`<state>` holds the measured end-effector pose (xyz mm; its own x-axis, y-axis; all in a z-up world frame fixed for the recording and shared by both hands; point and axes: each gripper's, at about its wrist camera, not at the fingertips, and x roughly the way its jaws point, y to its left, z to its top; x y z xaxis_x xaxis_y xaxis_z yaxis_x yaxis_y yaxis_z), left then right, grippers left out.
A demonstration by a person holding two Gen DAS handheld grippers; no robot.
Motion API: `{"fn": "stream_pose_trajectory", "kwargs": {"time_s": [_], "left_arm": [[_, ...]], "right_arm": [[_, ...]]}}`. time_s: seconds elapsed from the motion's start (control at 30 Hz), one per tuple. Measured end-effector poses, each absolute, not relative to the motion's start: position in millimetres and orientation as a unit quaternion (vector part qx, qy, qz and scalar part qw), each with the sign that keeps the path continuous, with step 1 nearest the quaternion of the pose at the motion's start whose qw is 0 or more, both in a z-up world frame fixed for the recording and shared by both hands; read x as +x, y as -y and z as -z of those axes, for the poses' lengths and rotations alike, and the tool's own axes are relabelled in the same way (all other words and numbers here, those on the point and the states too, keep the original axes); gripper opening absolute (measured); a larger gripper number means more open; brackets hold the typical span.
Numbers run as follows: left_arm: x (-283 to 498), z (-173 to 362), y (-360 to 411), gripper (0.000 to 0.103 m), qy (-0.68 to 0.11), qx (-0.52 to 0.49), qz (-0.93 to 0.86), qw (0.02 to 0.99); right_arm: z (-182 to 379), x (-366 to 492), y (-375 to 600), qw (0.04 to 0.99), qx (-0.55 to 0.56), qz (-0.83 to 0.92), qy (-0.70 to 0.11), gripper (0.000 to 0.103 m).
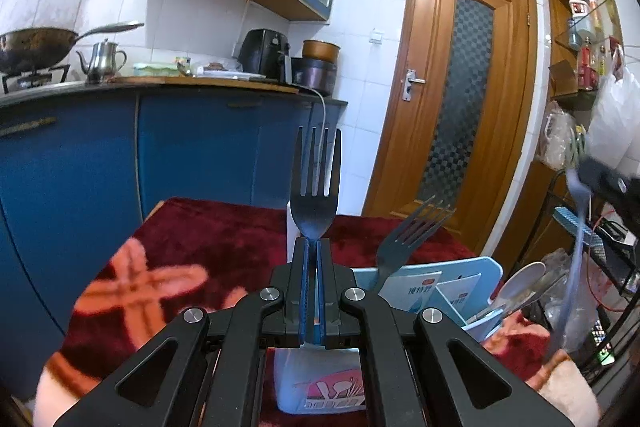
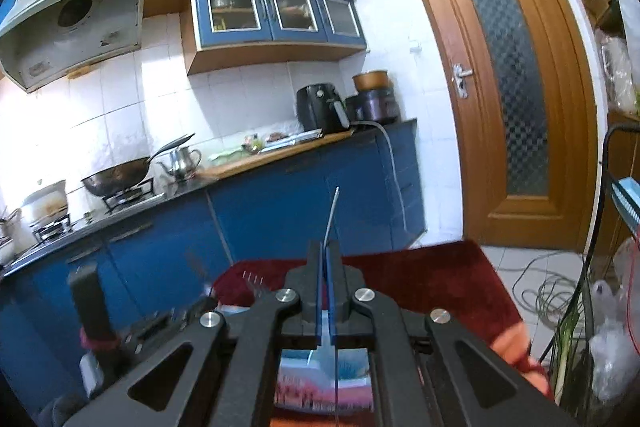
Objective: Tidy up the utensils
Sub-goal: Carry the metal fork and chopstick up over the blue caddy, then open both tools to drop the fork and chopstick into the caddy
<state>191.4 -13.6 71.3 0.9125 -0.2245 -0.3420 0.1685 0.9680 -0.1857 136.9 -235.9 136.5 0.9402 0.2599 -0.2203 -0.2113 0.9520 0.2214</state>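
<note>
My left gripper (image 1: 314,247) is shut on a dark metal fork (image 1: 316,183), held upright with its tines up, above the red cloth table (image 1: 200,239). A light blue utensil holder (image 1: 452,287) stands just right of it with a second fork (image 1: 412,235) and spoons (image 1: 520,287) in it. A white utensil box (image 1: 320,383) is below the gripper. My right gripper (image 2: 326,251) is shut on a thin flat metal utensil (image 2: 332,215) seen edge-on; its kind is unclear. The right gripper (image 1: 608,183) shows blurred at the left view's right edge.
A blue kitchen counter (image 1: 160,91) with a wok (image 1: 36,47), kettle (image 1: 102,61) and air fryer (image 1: 266,53) runs behind the table. A wooden door (image 1: 460,99) is at the right. Shelves, bags and cables (image 2: 560,291) crowd the far right.
</note>
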Motion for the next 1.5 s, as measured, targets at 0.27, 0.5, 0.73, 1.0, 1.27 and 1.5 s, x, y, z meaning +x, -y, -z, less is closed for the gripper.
{"fn": "stream_pose_trajectory", "kwargs": {"time_s": [0.27,0.5,0.73,1.0,1.27,1.5], "left_arm": [[192,-64,13,0.004,-0.194,-0.078,0.105,0.972],[194,-62,13,0.004,-0.2,-0.077,0.107,0.971],[191,-62,18,0.006,-0.207,-0.074,0.112,0.969],[175,-71,21,0.028,-0.203,-0.067,0.127,0.969],[147,-80,18,0.031,-0.216,-0.059,0.126,0.966],[120,-74,19,0.032,-0.25,-0.023,0.126,0.96]], "right_arm": [[-138,176,227,0.988,0.081,-0.085,-0.1,0.003],[-118,190,217,0.987,0.067,-0.082,-0.121,0.003],[-95,190,211,0.979,0.066,-0.096,-0.168,0.004],[-93,173,218,0.973,0.091,-0.113,-0.181,0.016],[-116,137,224,0.974,0.101,-0.125,-0.162,0.019],[-115,106,228,0.966,0.111,-0.126,-0.196,0.019]]}}
